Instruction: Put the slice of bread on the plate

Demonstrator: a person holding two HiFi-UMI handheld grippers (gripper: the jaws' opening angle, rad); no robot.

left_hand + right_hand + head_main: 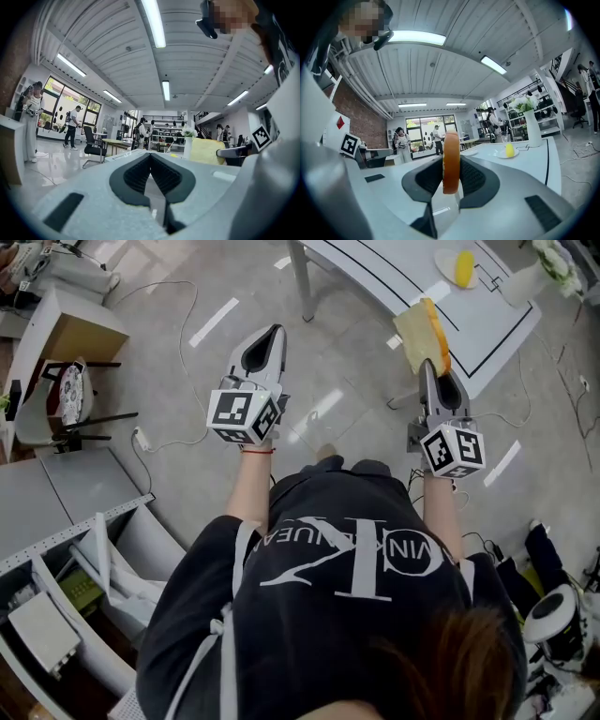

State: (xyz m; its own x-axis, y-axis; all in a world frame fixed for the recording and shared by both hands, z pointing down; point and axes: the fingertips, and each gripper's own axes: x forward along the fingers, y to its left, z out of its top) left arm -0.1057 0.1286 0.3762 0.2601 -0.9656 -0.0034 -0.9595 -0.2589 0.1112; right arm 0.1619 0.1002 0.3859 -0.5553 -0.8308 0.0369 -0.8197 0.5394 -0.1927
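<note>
My right gripper [429, 362] is shut on a slice of bread [421, 337], which stands on edge above the floor, just short of the white table [497, 329]. Seen along the jaws in the right gripper view, the bread's brown crust [451, 161] is pinched between the black pads of that gripper [451, 174]. A small plate [448, 261] carrying a yellow item [464, 268] sits far back on the table, and it shows again as a plate [512, 155] in the right gripper view. My left gripper [270, 337] is shut and empty, level with the right one. The left gripper view shows the bread [205, 151] off to its right.
A white vase with flowers [527, 279] stands on the table near the plate. A table leg [302, 282] and floor cables [178, 352] lie ahead. Shelving and a cardboard box [70, 334] are at the left. Several people stand in the far room [72, 126].
</note>
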